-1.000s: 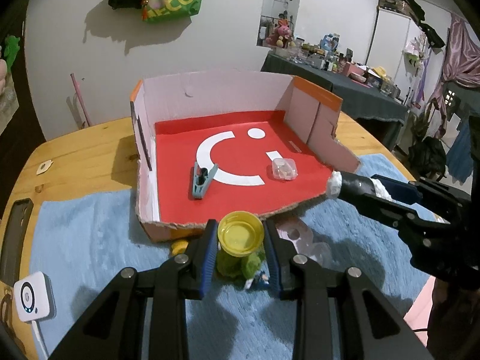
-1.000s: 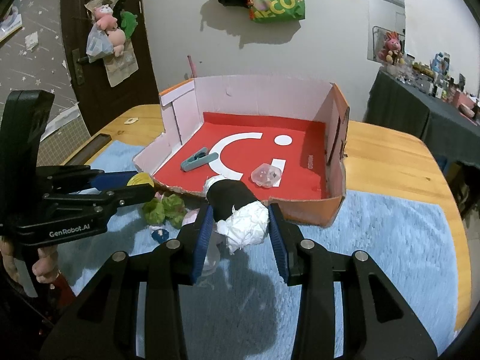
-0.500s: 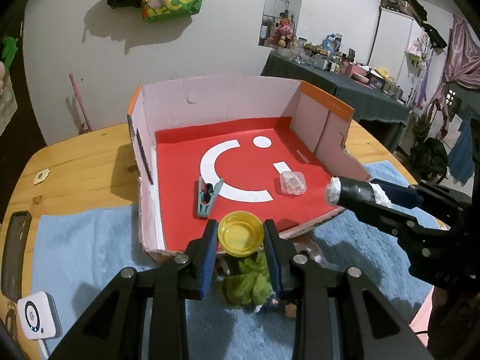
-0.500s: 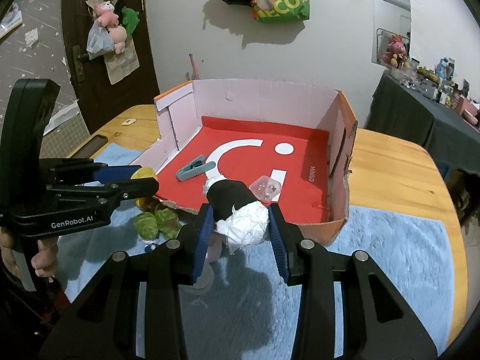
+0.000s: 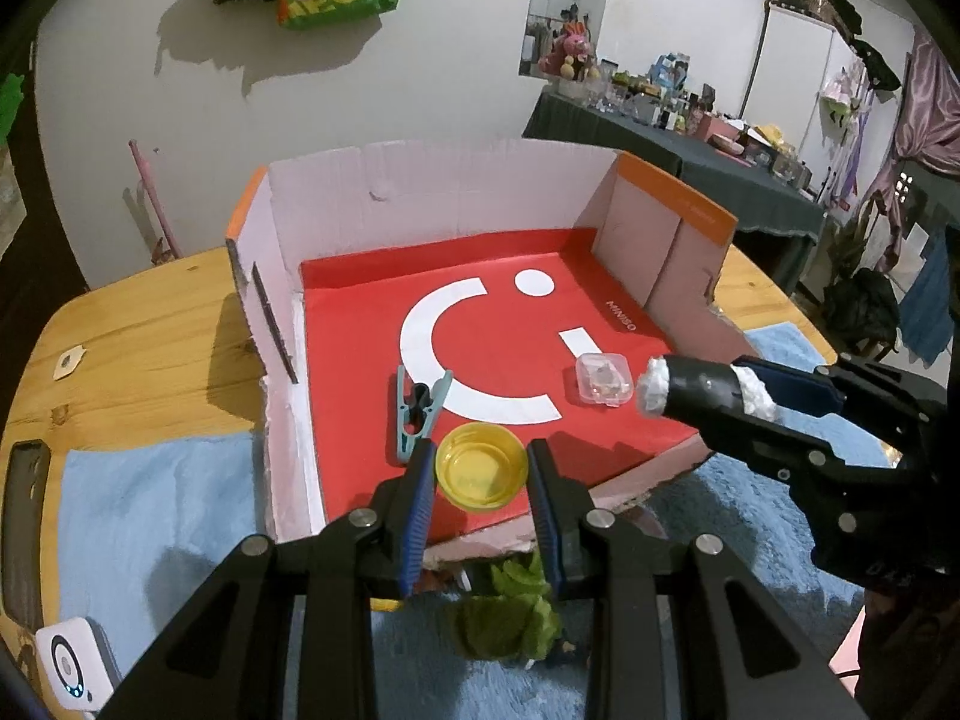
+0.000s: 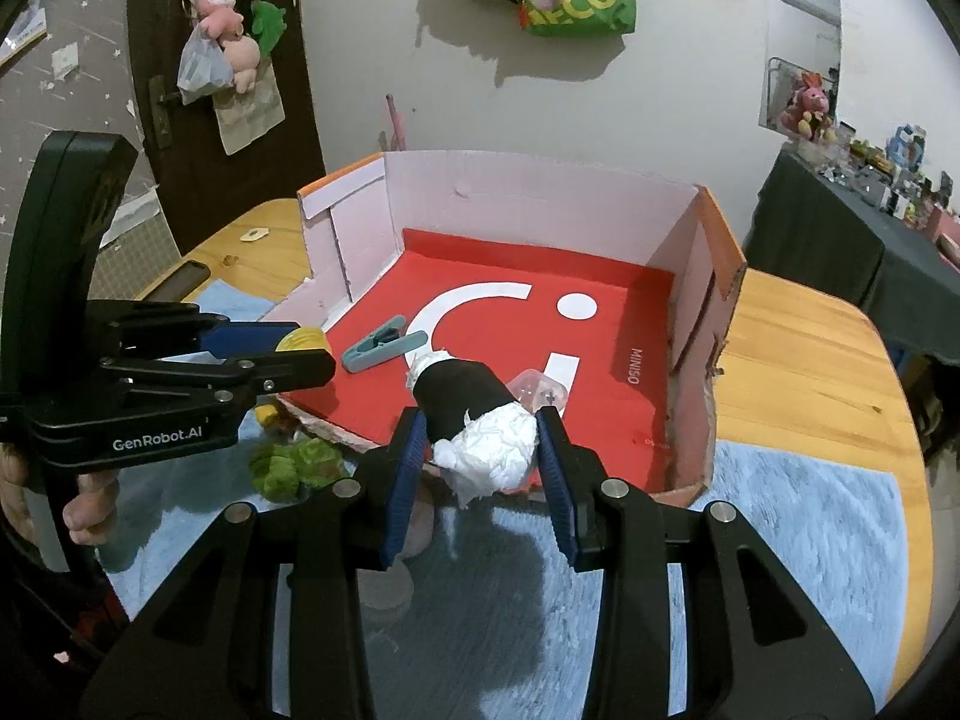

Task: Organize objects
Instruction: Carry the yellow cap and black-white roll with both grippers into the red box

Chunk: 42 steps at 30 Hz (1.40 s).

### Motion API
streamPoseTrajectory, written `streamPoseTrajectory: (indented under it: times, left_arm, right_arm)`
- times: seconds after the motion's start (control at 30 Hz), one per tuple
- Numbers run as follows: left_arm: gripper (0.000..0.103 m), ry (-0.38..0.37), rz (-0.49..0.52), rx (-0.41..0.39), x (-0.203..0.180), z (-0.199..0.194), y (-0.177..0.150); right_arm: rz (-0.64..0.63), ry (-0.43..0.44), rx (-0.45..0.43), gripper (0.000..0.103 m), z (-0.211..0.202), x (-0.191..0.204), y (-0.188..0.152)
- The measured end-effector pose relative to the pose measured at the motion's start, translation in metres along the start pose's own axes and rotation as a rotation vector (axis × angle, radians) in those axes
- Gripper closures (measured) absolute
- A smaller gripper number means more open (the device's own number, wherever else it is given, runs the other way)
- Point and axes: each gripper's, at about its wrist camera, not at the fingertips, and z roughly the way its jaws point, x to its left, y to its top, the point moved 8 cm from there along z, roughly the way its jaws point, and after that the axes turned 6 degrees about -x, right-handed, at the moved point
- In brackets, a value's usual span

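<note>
My left gripper (image 5: pixel 481 471) is shut on a small yellow tub (image 5: pixel 481 473), held over the front edge of the open cardboard box (image 5: pixel 432 192) with the red floor. From the right wrist that same yellow tub (image 6: pixel 307 339) shows at the left gripper's tip. My right gripper (image 6: pixel 480 447) is shut on a black roll stuffed with white paper (image 6: pixel 474 414); this roll (image 5: pixel 699 387) hangs over the box's front right corner. On the red floor lie a teal clip (image 5: pixel 417 414) and a small clear plastic case (image 5: pixel 603 379).
A green leafy toy (image 5: pixel 510 612) and other small items lie on the blue fluffy mat (image 5: pixel 168 504) in front of the box. A white device (image 5: pixel 72 669) sits at the wooden table's (image 5: pixel 156 336) left edge. A person's hand (image 6: pixel 84 516) holds the left gripper.
Both grippers have moved forward toward the box with their loads; the yellow tub is now over the box's front edge and the roll over its front right corner.
</note>
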Motion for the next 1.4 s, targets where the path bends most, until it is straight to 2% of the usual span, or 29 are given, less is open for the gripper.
streamPoseTrajectory:
  times: [0.4, 0.97, 1.4]
  left_arm:
    - [0.071, -0.032, 0.018, 0.083, -0.003, 0.024, -0.003]
    - [0.071, -0.061, 0.018, 0.205, -0.002, 0.053, -0.013]
    - [0.071, -0.018, 0.024, 0.210, 0.005, 0.065, -0.004]
  right_arm:
    - [-0.031, 0.017, 0.070, 0.067, 0.025, 0.000, -0.001]
    - [-0.057, 0.032, 0.216, 0.067, 0.055, -0.008, -0.014]
    - [-0.020, 0.039, 0.234, 0.067, 0.068, -0.017, -0.014]
